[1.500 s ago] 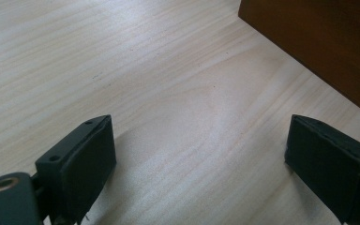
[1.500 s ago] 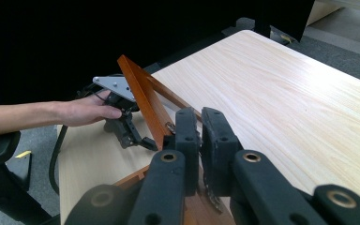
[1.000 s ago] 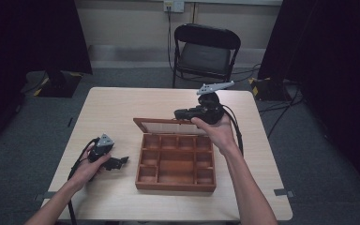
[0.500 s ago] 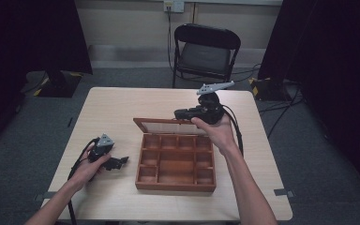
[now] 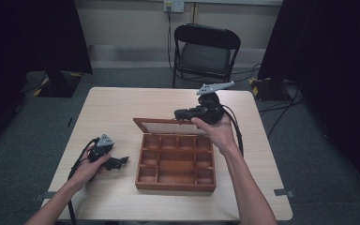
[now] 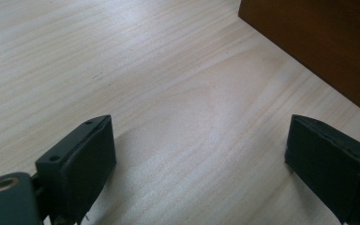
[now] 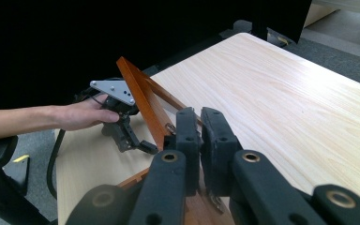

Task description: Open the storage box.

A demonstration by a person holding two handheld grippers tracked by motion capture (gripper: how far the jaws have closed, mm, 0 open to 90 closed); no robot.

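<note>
Two grippers at work on one wooden box (image 5: pixel 176 161): the right gripper (image 5: pixel 182 114) pinches the raised lid (image 5: pixel 171 126), the left gripper (image 5: pixel 120 162) rests on the table (image 5: pixel 122 103) just beside the box's left wall.

We see the box at table centre, compartments apparently empty, lid standing open at its far edge. The right jaws are nearly closed on the lid's top rim near a small metal catch (image 7: pixel 170 127); the left jaws stand wide, holding nothing. We judge the thin-edge grip could slip, letting the lid drop, or a push on the lid could slide the unbraced box. We cannot make out how deeply the rim sits between the jaws, nor the hinges.
</note>
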